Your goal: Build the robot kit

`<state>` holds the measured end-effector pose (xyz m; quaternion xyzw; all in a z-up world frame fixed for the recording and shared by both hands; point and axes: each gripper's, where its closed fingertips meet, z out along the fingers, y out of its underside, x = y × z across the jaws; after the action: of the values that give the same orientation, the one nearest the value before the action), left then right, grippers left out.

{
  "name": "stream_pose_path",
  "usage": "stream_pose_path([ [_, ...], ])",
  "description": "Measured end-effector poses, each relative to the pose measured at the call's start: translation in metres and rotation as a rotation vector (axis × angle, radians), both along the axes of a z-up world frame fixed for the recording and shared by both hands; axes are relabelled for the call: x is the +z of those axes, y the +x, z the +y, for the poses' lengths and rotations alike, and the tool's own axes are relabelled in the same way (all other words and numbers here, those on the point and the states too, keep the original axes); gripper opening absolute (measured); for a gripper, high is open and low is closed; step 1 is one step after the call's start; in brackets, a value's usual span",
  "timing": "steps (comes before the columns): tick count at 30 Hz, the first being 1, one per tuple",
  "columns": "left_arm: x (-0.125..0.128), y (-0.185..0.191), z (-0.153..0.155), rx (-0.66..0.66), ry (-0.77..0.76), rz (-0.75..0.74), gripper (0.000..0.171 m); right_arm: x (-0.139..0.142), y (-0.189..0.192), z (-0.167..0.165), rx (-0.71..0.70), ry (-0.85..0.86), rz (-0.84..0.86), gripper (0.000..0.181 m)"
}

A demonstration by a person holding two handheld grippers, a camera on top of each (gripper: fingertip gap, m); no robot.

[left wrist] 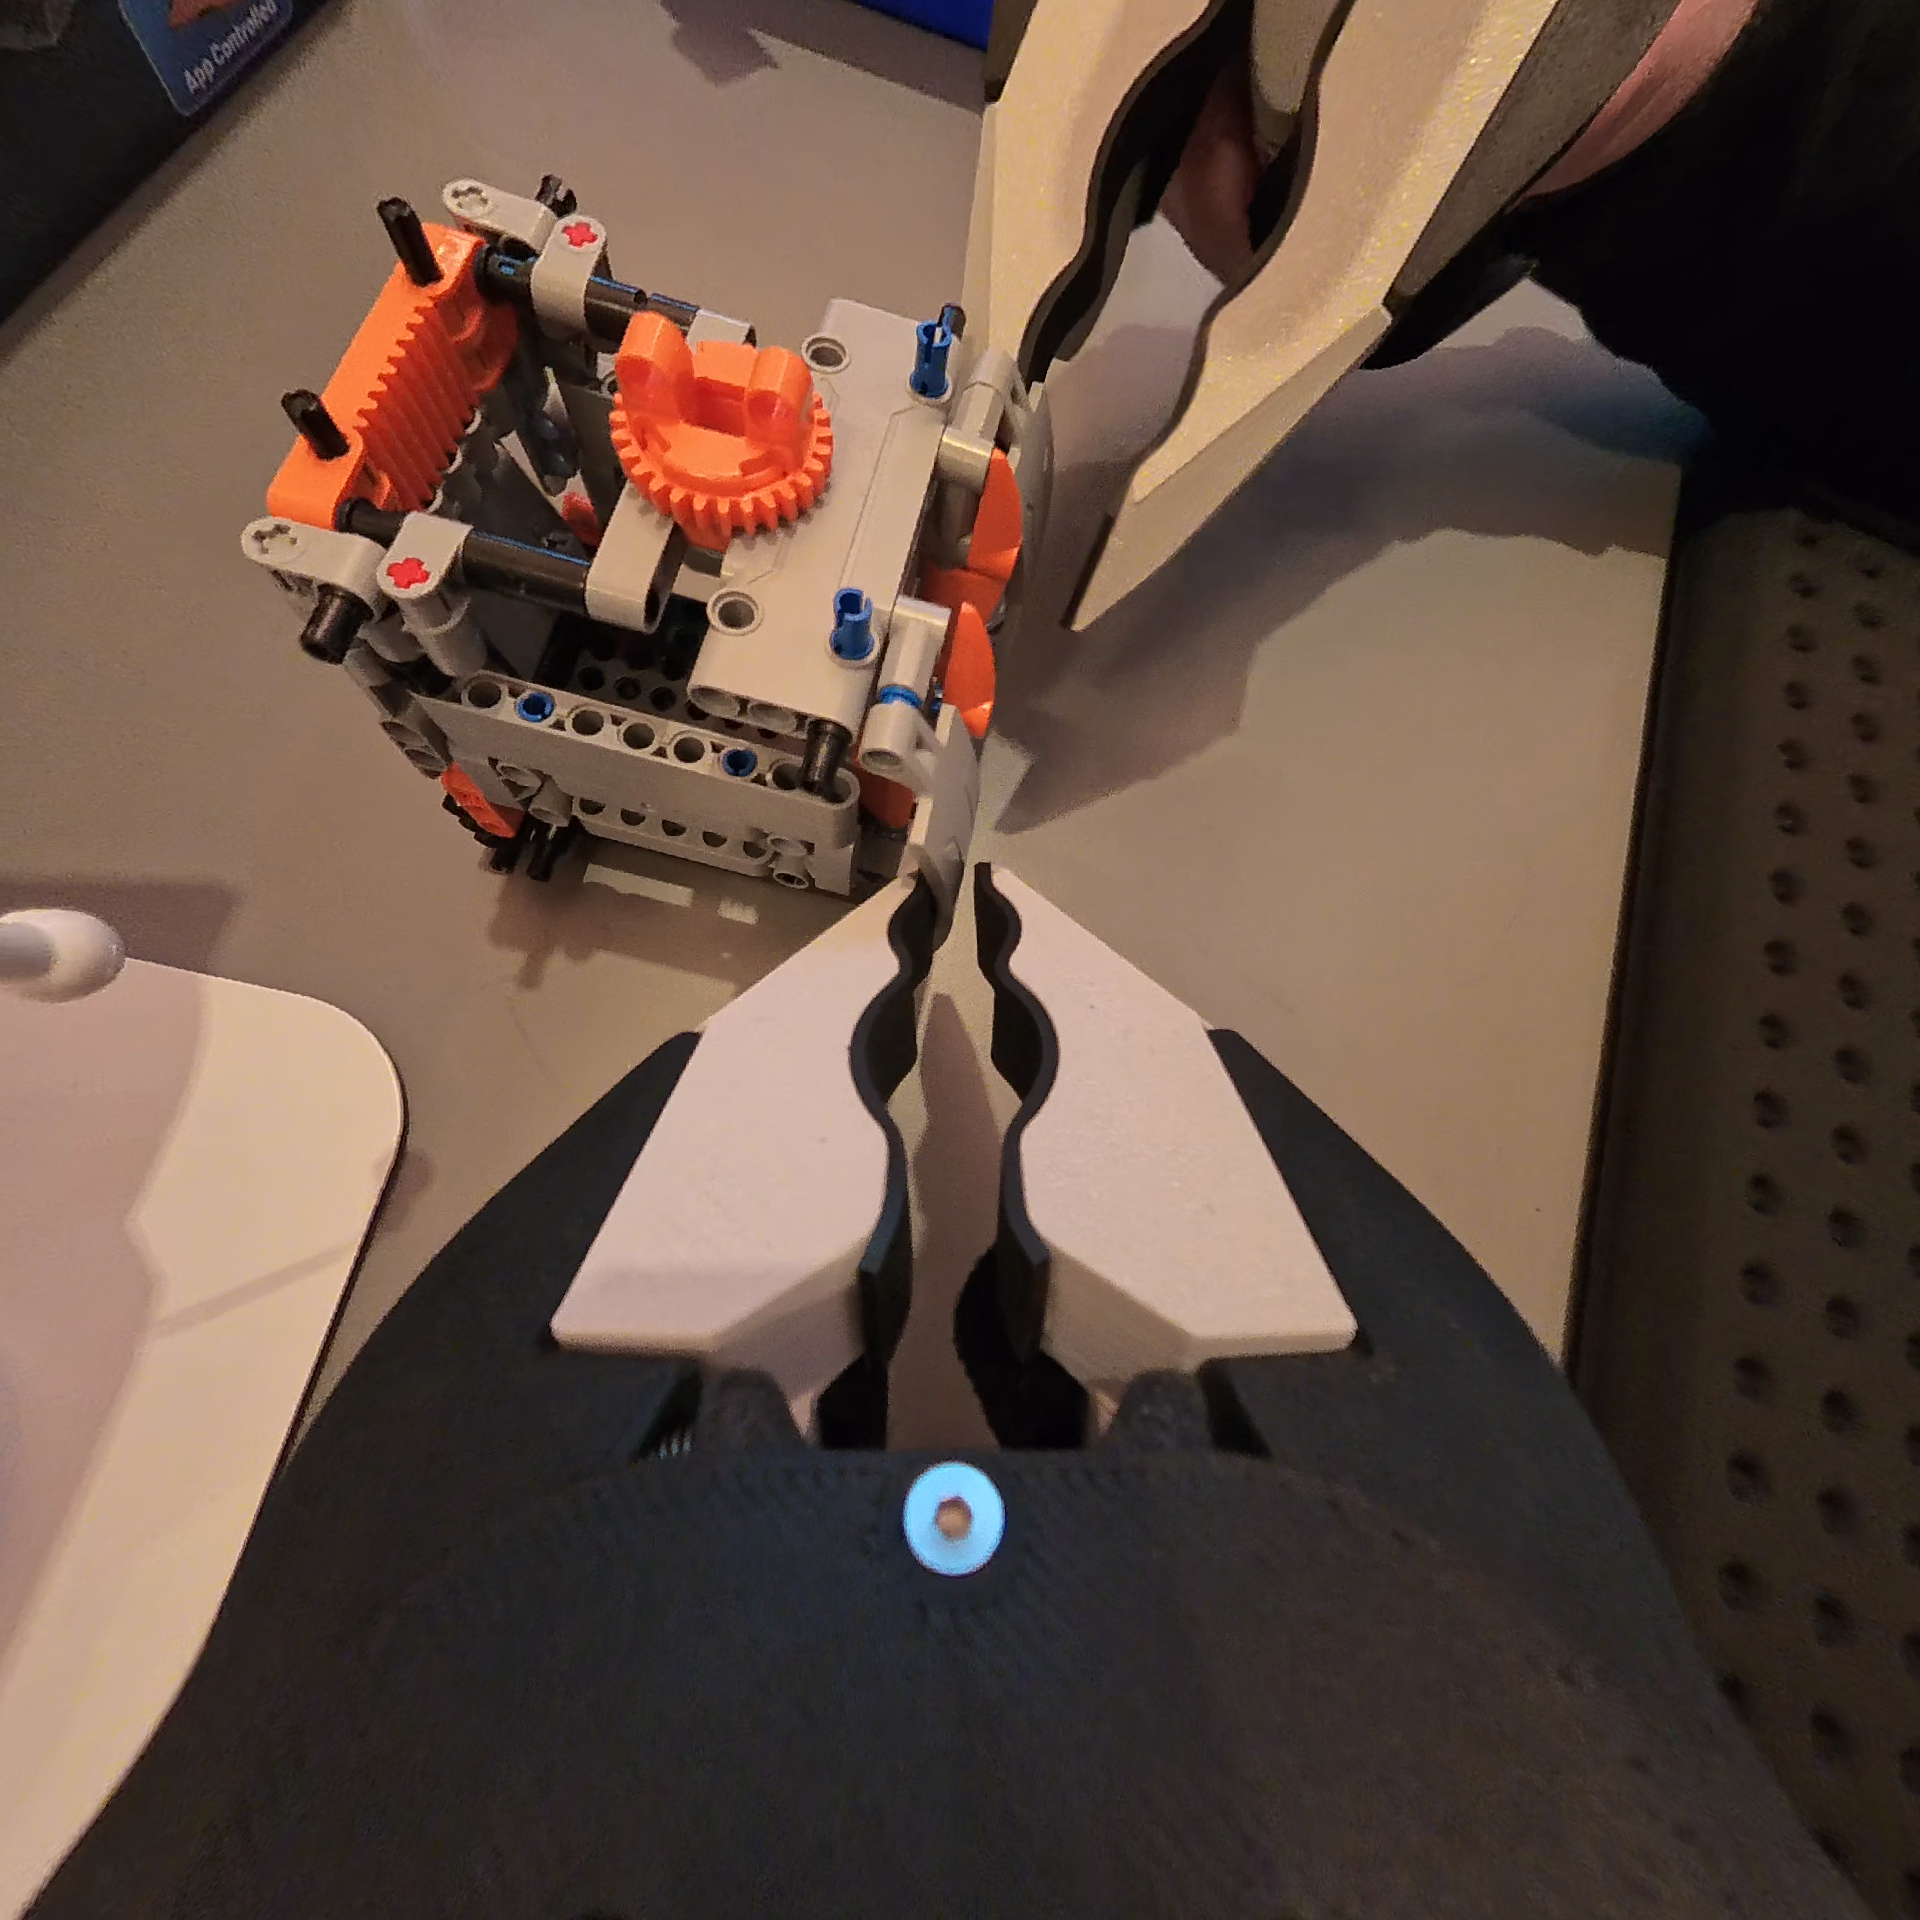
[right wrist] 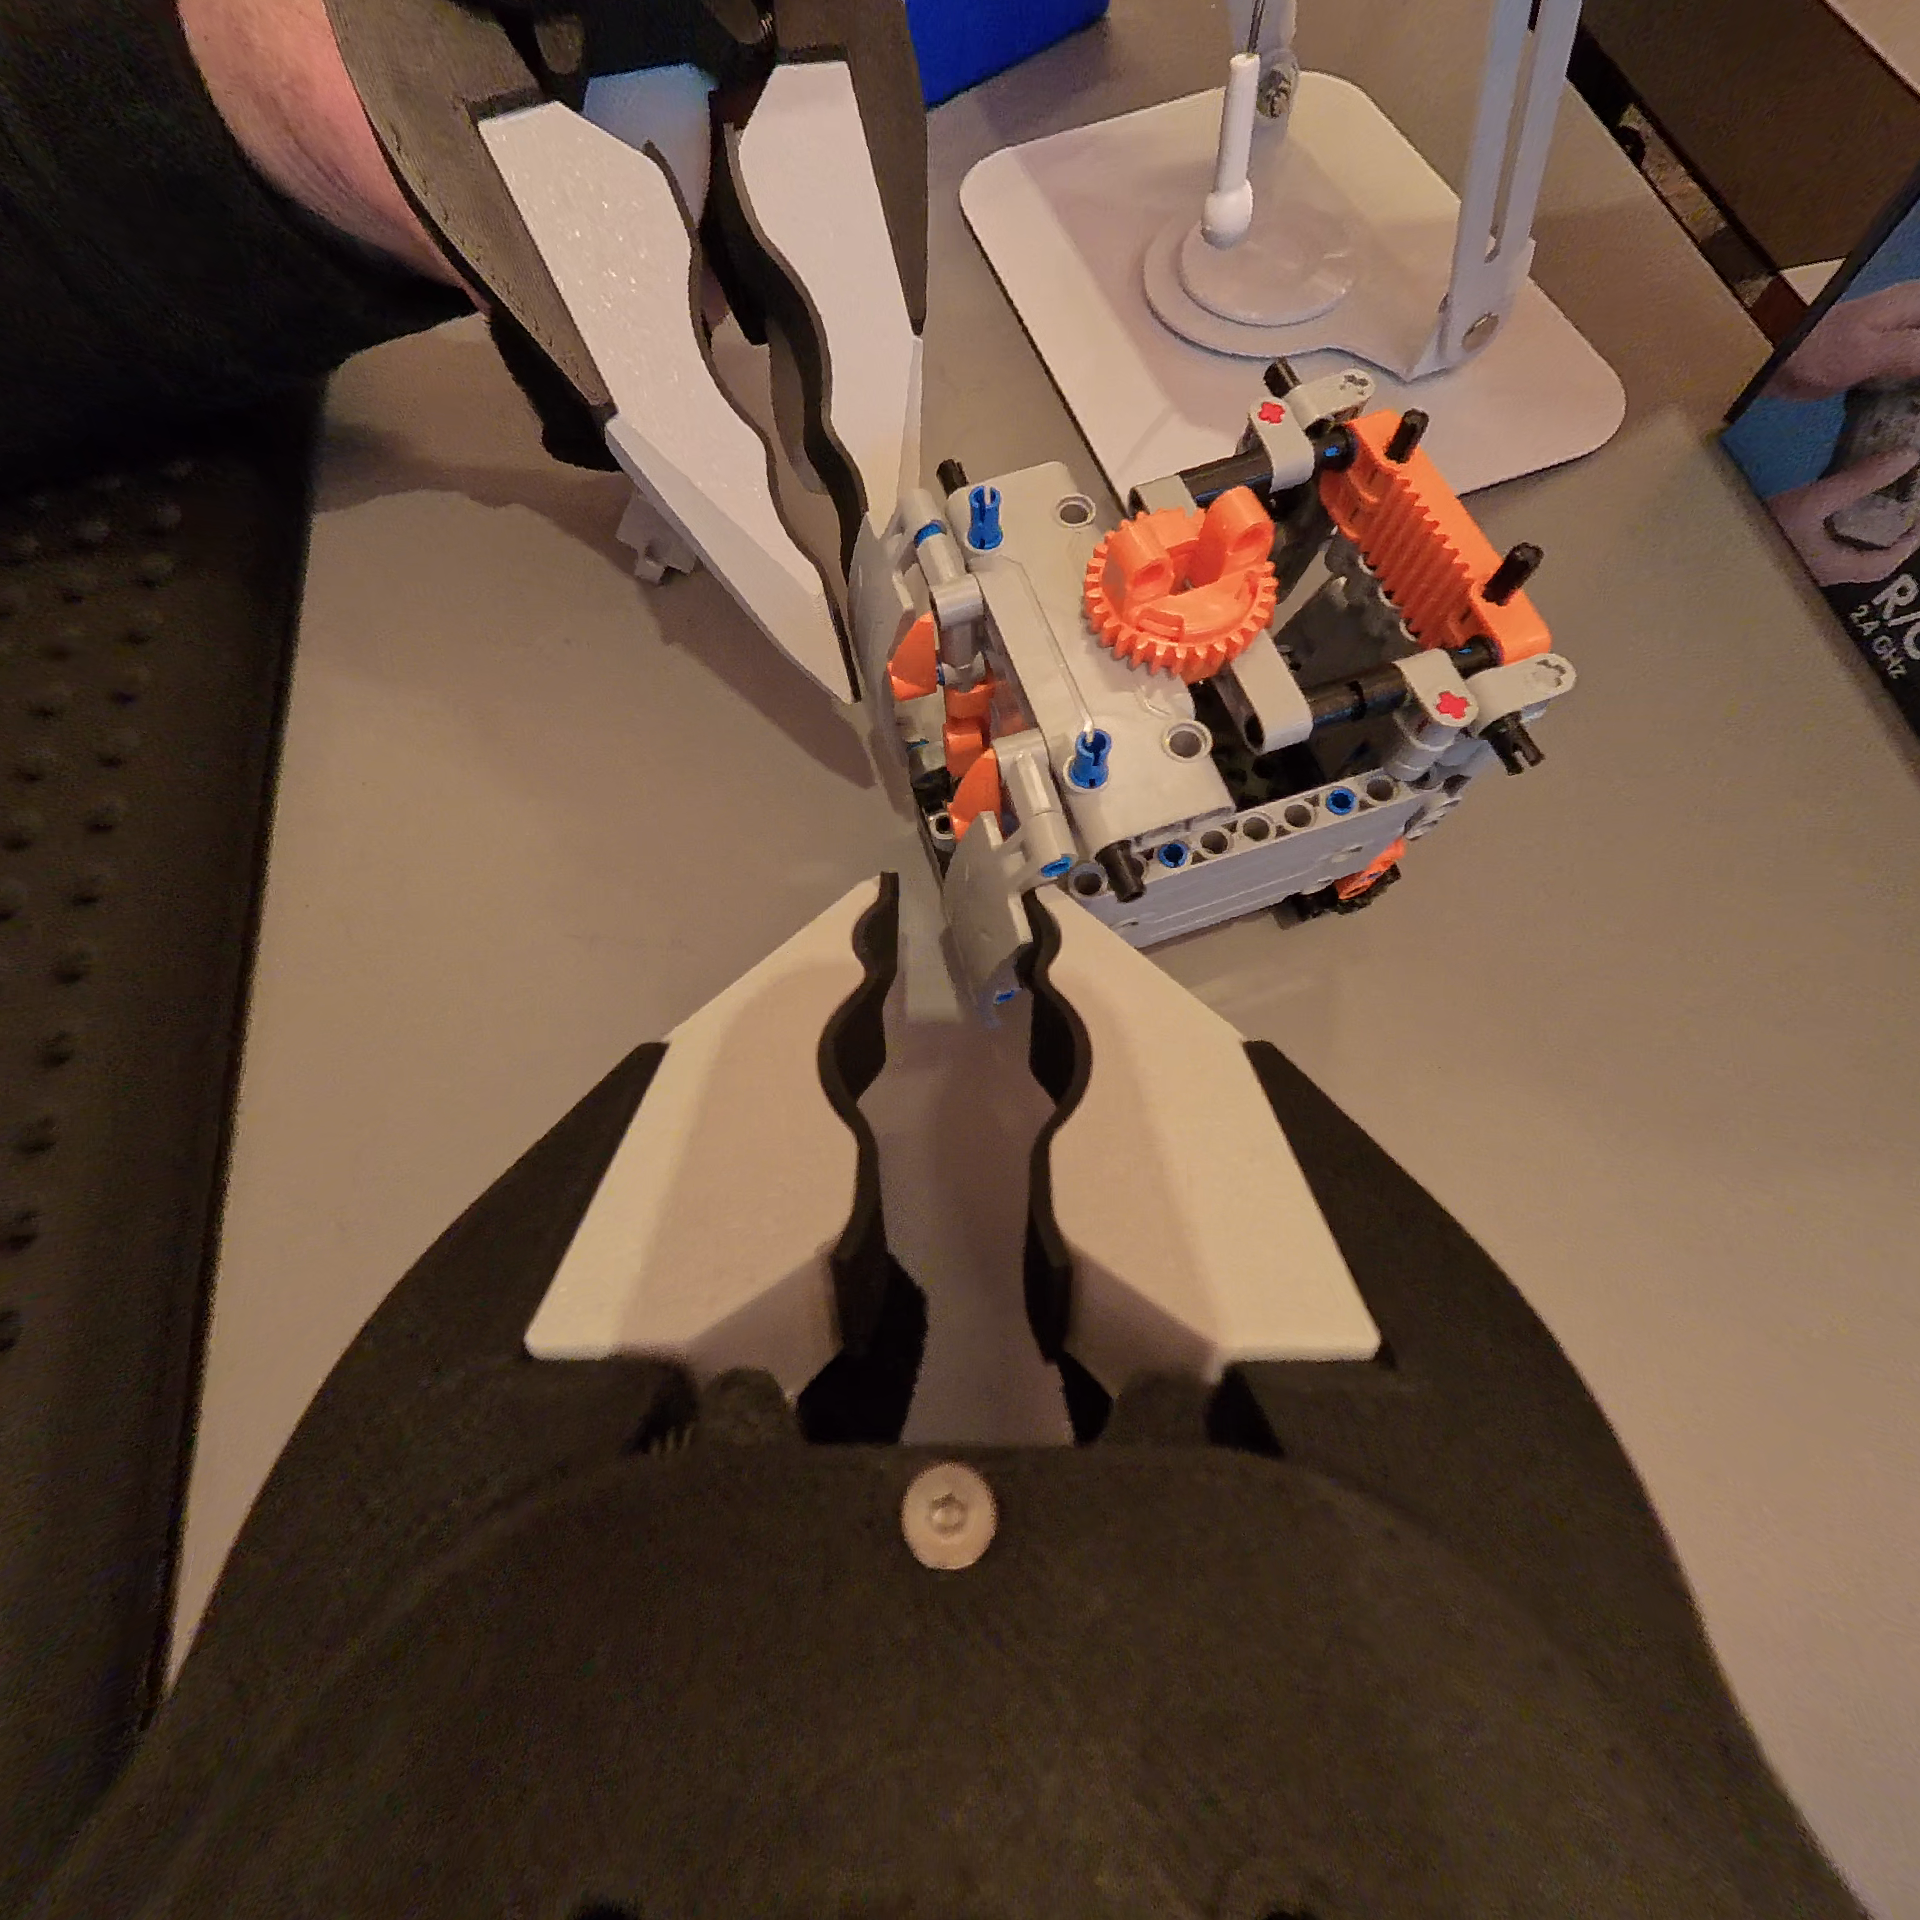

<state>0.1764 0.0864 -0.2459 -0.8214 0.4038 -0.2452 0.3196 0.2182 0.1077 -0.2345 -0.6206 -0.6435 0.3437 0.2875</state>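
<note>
A grey and orange brick-built gear mechanism (left wrist: 790, 540) stands on the grey table (left wrist: 1299, 831), topped by an orange gear (left wrist: 722, 436) and an orange toothed rack (left wrist: 400, 384). My left gripper (left wrist: 948, 891) is shut on a grey curved panel (left wrist: 951, 821) at the model's near corner. My right gripper (right wrist: 961, 899) is shut on another grey curved panel (right wrist: 987, 935) on the same side of the model (right wrist: 1132, 727). Each gripper shows in the other's view: the right one (left wrist: 1039, 468) from above, the left one (right wrist: 857, 613) at the upper left.
A white stand with a flat base plate (right wrist: 1091, 343) sits just behind the model; it shows at the left in the left wrist view (left wrist: 208, 1195). A blue box (right wrist: 1849, 416) lies at the table's edge. A dark perforated mat (left wrist: 1787, 1143) borders the table. A small loose grey piece (right wrist: 649, 540) lies there. There is about 6 cm between the tips of the two grippers. The flat base plate (right wrist: 1091, 343) sits 20 cm or so from the ends of my left fingers.
</note>
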Motion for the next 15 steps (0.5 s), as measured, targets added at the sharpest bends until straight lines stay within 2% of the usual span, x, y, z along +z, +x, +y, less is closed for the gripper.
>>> stream_pose_path([
  [7, 0.0003, 0.0006, -0.0008, -0.005, -0.004, -0.005, 0.008, -0.0012, 0.0020, 0.0037, -0.019, 0.036, -0.028, 0.017],
  [15, 0.0002, 0.0027, -0.0011, -0.010, -0.001, -0.003, 0.007, -0.0031, 0.0080, 0.0035, -0.022, 0.066, -0.085, 0.022],
])
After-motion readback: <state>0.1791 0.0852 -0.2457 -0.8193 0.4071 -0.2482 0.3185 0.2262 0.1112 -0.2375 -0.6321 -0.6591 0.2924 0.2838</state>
